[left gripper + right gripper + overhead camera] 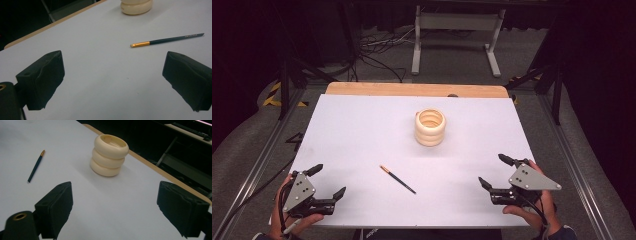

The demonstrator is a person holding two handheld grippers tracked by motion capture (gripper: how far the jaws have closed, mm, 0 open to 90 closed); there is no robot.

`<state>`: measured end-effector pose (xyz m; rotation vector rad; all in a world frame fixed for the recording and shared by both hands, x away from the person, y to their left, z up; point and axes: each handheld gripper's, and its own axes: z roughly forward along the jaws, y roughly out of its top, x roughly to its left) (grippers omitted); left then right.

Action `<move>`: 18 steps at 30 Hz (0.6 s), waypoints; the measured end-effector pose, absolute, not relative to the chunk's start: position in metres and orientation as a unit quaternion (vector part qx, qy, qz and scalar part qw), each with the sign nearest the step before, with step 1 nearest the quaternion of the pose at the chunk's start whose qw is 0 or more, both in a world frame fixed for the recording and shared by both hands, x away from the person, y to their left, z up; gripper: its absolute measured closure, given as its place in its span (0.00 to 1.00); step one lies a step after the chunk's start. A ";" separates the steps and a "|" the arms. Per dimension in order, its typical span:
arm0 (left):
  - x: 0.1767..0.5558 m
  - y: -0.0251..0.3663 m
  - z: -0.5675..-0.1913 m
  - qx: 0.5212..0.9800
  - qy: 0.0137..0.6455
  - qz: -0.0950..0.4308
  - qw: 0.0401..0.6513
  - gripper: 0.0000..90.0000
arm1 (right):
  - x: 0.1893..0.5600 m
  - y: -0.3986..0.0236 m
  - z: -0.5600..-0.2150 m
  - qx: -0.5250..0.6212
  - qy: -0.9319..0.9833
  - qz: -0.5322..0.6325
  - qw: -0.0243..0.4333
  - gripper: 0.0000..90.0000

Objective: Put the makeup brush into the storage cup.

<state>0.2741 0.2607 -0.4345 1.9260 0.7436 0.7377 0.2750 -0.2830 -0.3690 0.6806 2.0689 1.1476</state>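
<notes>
A cream ribbed cup (430, 127) shaped like three stacked rings stands upright on the white table (362, 130), right of centre; it also appears as the cup (109, 155) and the cup (136, 6). A thin dark brush (397, 179) with a gold ferrule lies flat nearer the front edge, seen also as the brush (167, 40) and the brush (36, 166). My left gripper (326, 181) rests at the front left corner, open and empty. At the front right, my right gripper (495, 171) is open too, with nothing between its jaws.
A wooden strip (414, 90) borders the table's far edge. Beyond it stand a white frame (456, 30) and loose cables (377, 50) on the floor. Metal rails (259, 165) run along both sides of the table.
</notes>
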 end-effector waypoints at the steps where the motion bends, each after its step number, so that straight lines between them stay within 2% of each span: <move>1: 0.274 0.260 -0.435 0.782 0.301 0.300 0.456 0.05 | 0.276 -0.281 -0.369 0.260 0.794 0.437 0.333 0.15; 18: 0.273 0.257 -0.436 0.789 0.295 0.306 0.443 0.05 | 0.294 -0.251 -0.369 0.244 0.835 0.402 0.288 0.16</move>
